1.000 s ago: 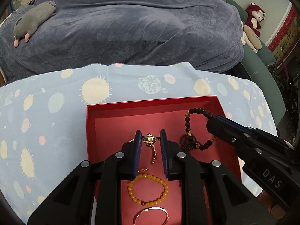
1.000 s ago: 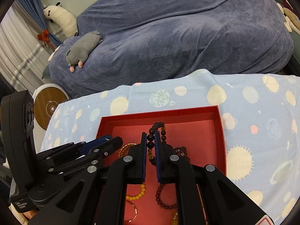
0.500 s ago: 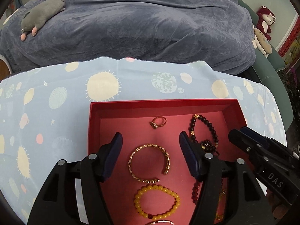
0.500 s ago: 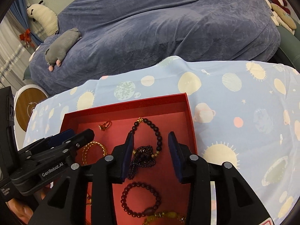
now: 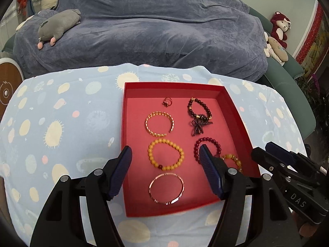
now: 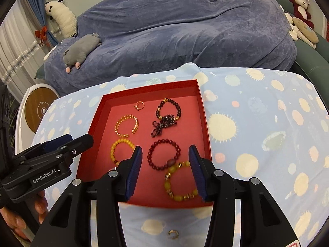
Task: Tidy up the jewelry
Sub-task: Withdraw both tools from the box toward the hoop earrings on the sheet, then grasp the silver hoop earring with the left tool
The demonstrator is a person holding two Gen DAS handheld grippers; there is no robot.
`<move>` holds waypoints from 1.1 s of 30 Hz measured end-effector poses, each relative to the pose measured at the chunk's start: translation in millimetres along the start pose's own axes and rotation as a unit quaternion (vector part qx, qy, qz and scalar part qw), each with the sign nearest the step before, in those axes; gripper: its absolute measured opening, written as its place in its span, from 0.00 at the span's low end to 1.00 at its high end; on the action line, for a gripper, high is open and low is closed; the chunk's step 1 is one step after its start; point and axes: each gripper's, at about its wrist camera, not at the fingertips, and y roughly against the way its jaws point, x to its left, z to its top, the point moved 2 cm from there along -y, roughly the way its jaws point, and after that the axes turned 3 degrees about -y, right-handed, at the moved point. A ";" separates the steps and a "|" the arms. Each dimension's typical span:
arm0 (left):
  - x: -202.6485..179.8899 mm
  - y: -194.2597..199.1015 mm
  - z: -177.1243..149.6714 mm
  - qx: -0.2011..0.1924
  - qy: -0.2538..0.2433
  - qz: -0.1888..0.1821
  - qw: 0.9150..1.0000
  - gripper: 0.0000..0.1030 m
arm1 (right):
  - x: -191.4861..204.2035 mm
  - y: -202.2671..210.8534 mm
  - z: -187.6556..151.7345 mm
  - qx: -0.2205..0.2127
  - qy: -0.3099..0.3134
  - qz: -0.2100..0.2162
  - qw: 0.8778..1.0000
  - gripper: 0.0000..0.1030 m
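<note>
- The red tray (image 5: pixel 131 144) sits on a pale blue cloth (image 5: pixel 61 123) printed with suns and planets; it is shallow, open-topped, with a pinkish-red floor
- On that floor, two rough columns of jewellery: toward the far wall a small gold ring (image 5: pixel 167 101) and a dark beaded bracelet (image 5: pixel 198 111) with a beaded tassel; then a gold open cuff (image 5: pixel 160 123) and a dark red bead bracelet (image 6: pixel 163 155); nearer, a yellow bead bracelet (image 5: pixel 166 154) and a yellow-and-gold bracelet (image 6: pixel 181 182); nearest, a thin rose-gold bangle (image 5: pixel 166 189)
- One more small ring (image 6: pixel 173 234) lies outside the tray on the cloth, by its near edge
- Left gripper (image 5: pixel 164 168) hangs over the tray's near half, jaws just spread apart and empty; the yellow bead bracelet shows between its fingers, untouched
- Right gripper (image 6: pixel 165 169) likewise released, jaws just widening with nothing clamped; the dark red bracelet lies below in the gap, apart from both pads
</note>
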 end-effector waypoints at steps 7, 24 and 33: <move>-0.5 32.4 -54.6 0.011 0.007 -0.003 1.000 0.62 | -5.1 30.8 -51.1 0.010 -0.013 -0.007 1.000 0.45; -25.0 40.7 -180.8 0.071 -0.003 -0.005 0.997 0.62 | -21.7 53.3 -158.1 0.051 -0.022 -0.037 0.998 0.45; -41.8 21.8 -194.9 0.072 -0.022 0.002 0.997 0.52 | -31.9 54.5 -174.7 0.060 -0.034 -0.043 0.997 0.45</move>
